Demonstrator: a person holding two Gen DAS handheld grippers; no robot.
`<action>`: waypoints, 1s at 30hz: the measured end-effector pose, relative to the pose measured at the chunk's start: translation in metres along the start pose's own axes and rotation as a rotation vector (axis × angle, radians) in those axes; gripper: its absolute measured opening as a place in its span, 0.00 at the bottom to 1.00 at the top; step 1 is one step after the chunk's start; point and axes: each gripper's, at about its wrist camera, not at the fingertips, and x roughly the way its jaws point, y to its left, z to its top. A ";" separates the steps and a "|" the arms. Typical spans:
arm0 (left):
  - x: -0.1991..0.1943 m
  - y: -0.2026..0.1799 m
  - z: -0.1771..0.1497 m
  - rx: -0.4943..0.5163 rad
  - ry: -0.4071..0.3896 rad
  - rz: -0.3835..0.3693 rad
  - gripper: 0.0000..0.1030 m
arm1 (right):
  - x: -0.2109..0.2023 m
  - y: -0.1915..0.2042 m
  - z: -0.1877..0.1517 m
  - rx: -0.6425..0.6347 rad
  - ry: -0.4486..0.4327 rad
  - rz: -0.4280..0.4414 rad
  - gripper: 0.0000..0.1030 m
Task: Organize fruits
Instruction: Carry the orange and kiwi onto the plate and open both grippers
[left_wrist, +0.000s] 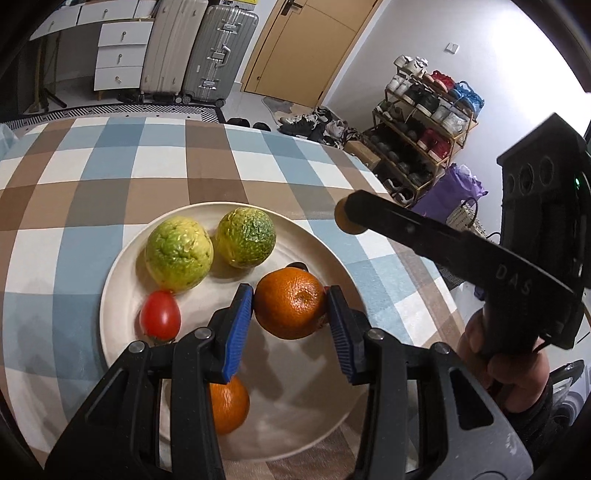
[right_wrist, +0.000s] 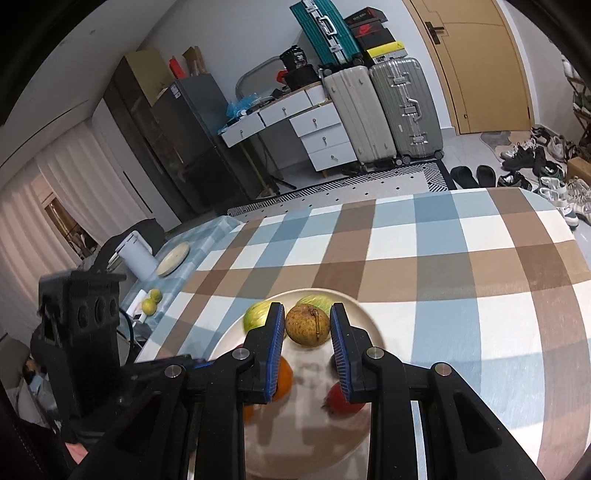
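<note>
Left wrist view: left gripper (left_wrist: 290, 308) closed on an orange (left_wrist: 290, 303), both blue pads (left_wrist: 236, 328) against its sides, held just above a cream plate (left_wrist: 122, 258) on a checked tablecloth (left_wrist: 166, 162). On the plate: two green-yellow citrus fruits (left_wrist: 179, 253) side by side at the far part, a small red tomato (left_wrist: 160, 314) near the left rim, a second orange (left_wrist: 228, 409) at the near part, partly hidden behind the left finger. At right, the other tool's body raised over the table edge, gripped by a hand (left_wrist: 509, 369).

Right wrist view: right gripper (right_wrist: 307, 325) clamped on a brown speckled pear (right_wrist: 307, 325), stem toward the camera, held over the same plate (right_wrist: 373, 328). Beneath and behind the fingers (right_wrist: 341, 350): green fruit at the far rim, an orange at left, a red fruit (right_wrist: 341, 404) at right, partly hidden. Farther off at the table's left end, a white jug (right_wrist: 137, 258), a small dish (right_wrist: 173, 259) and two limes (right_wrist: 152, 301).
</note>
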 end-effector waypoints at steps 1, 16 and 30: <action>0.003 0.000 0.000 0.001 0.001 0.003 0.37 | 0.003 -0.003 0.001 0.004 0.004 -0.003 0.25; 0.024 0.014 0.001 -0.008 0.027 0.035 0.37 | 0.036 -0.021 -0.009 0.047 0.073 -0.019 0.25; 0.017 0.014 0.003 0.003 0.012 0.047 0.38 | 0.035 -0.019 -0.012 0.050 0.056 -0.021 0.38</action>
